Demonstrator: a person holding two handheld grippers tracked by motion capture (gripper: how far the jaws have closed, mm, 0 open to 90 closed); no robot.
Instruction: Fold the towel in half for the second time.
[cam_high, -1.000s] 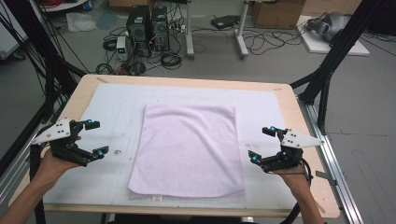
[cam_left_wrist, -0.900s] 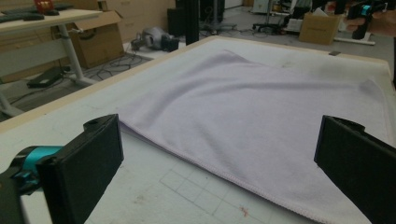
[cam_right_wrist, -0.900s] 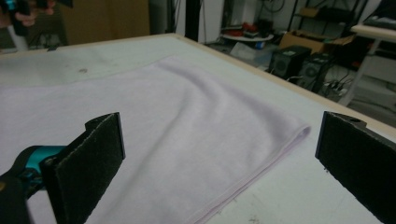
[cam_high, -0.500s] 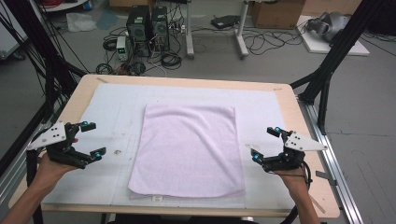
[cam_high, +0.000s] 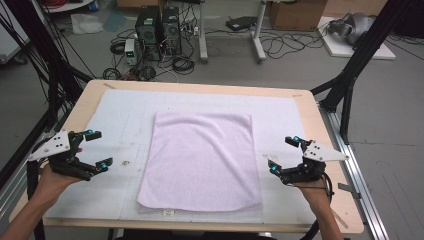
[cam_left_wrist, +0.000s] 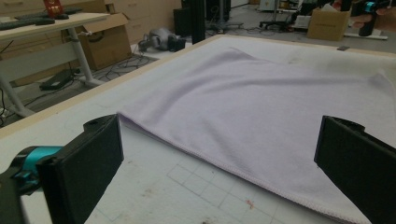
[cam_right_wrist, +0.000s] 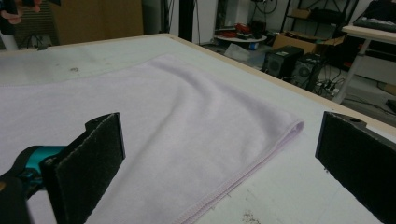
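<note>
A pale lilac towel (cam_high: 202, 159) lies flat in the middle of the white mat (cam_high: 125, 115), folded into a tall rectangle. My left gripper (cam_high: 99, 148) hovers over the mat to the towel's left, open, jaws pointing at the towel with nothing between them. My right gripper (cam_high: 284, 153) hovers just off the towel's right edge, also open and holding nothing. In the left gripper view the towel (cam_left_wrist: 261, 112) spreads ahead between the wide jaws. The right gripper view shows the towel (cam_right_wrist: 154, 126) with its hemmed edge running toward a far corner.
The mat covers a wooden table (cam_high: 87, 92). Black frame posts (cam_high: 350, 75) stand at the table's right and left sides. Computer towers (cam_high: 157, 25) and cables sit on the floor beyond the far edge.
Both grippers drifted slightly outward and toward the near edge of the table. The towel has not moved.
</note>
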